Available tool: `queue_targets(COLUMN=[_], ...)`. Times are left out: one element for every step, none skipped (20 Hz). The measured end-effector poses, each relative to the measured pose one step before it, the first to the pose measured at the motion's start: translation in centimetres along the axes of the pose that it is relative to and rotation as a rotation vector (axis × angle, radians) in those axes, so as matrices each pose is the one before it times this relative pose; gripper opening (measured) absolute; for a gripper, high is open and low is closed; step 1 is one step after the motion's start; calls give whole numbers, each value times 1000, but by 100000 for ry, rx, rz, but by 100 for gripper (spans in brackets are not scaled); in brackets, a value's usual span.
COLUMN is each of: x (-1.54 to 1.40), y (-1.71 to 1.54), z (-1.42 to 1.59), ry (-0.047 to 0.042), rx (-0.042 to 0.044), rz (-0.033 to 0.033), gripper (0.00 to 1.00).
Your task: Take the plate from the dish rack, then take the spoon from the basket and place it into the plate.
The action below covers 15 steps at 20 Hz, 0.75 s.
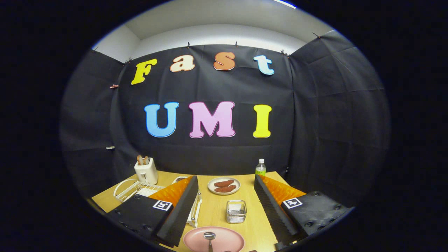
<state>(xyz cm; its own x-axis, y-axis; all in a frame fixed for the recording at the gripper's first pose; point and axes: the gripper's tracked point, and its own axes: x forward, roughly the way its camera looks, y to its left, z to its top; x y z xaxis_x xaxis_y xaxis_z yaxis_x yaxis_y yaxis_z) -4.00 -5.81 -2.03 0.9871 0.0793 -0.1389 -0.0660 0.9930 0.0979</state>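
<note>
A pink plate (224,238) lies flat on the wooden table between my two fingers, close to the camera. A metal spoon (209,236) rests on it, bowl toward the basket. Just beyond the plate stands a small wire basket (236,211). The white dish rack (134,189) sits behind my left finger, partly hidden by it. My gripper (225,217) is open, its ribbed black fingers spread wide to either side of the plate and basket and touching neither.
A white toaster (146,170) with bread stands at the back left. A small plate with brown food (224,185) lies at the back middle, and a clear bottle (260,168) stands to its right. Black cloth walls close in the table.
</note>
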Motion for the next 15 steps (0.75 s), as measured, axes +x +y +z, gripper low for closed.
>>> queue_targets(x=[155, 243, 270, 307, 340, 331, 378, 394, 417, 526, 245, 152, 40, 45, 51], y=[-609, -816, -708, -617, -686, -651, -607, -849, -867, -673, -487, -201, -534, -699, -602], z=[732, 477, 482, 577, 541, 617, 269, 190, 107, 26, 97, 80, -207, -237, -156], ry=[-1445, -701, -500, -847, -713, -965, -653, -329, -532, -299, -443, -11, 721, 388, 201], rx=[-555, -593, -231, 193, 464, 295, -252, -538, -489, 91, 1266, 1454, 1430, 1444, 1651], rz=[-131, -440, 362, 722, 729, 1145, 1465, 921, 701, 642, 1509, 1997, 1601, 1308, 1432], gripper=[98, 98, 98, 98, 98, 98, 98, 98, 98, 98, 98, 98, 98, 98, 98])
